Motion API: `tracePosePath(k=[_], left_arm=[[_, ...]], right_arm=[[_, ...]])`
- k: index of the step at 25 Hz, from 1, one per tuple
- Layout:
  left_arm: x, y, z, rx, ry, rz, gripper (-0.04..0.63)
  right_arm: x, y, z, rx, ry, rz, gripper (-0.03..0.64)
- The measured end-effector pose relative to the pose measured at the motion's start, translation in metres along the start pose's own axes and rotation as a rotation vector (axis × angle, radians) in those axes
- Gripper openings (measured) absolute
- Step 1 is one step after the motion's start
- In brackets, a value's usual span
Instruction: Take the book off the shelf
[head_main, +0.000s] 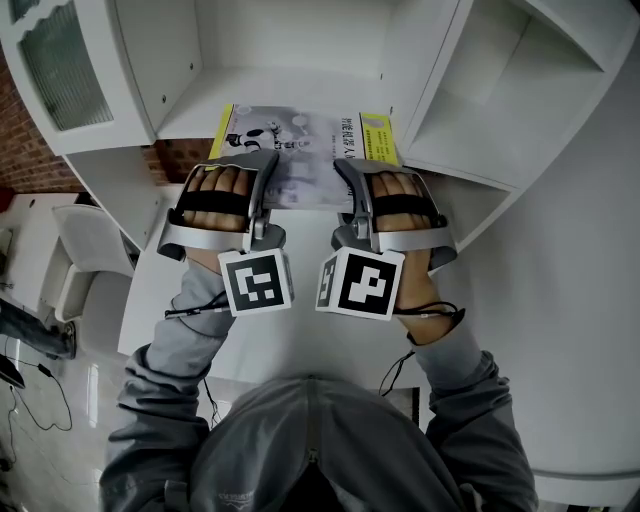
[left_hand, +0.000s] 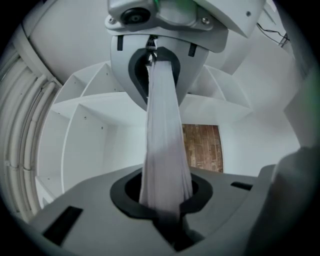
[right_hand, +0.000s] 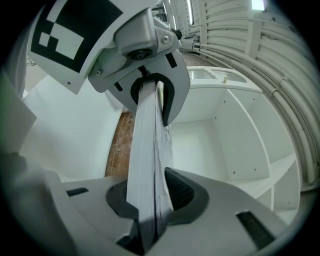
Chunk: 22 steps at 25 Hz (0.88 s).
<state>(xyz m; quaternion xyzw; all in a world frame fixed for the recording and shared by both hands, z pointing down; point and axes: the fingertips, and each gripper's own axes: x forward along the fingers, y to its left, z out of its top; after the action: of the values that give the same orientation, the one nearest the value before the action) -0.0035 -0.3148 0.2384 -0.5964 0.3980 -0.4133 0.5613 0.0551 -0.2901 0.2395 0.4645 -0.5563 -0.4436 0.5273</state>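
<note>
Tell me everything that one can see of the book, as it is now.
The book is a thin paperback, as it looks, with a pale grey cover, small black-and-white drawings, dark print and yellow bands at both ends. It lies flat, cover up, at the mouth of a white shelf compartment. The left gripper and right gripper each clamp its near edge; white page edges show between their jaws.

White shelving filled the far side of the room, with a frosted-glass cabinet door at its left. A red brick wall stood behind (and showed again through a gap in the unit). A white chair sat on the glossy pale floor, with dark cables trailing nearby.
</note>
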Motion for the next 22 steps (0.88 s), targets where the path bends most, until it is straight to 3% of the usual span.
tracePosePath(k=[11,18,22], left_arm=[[-0.048,-0.017,0.007,0.014,-0.020,-0.010,0.074],[-0.069,-0.014,0.010,0.004,-0.030,-0.006,0.072],[-0.073,-0.028,0.011,0.011,-0.031,-0.035,0.072]], right_arm=[[-0.045,0.025,0.010,0.026,-0.014,0.006,0.091],[-0.067,0.024,0.015,0.024,-0.028,-0.034,0.085],[-0.068,0.042,0.015,0.060,-0.039,-0.001,0.084]])
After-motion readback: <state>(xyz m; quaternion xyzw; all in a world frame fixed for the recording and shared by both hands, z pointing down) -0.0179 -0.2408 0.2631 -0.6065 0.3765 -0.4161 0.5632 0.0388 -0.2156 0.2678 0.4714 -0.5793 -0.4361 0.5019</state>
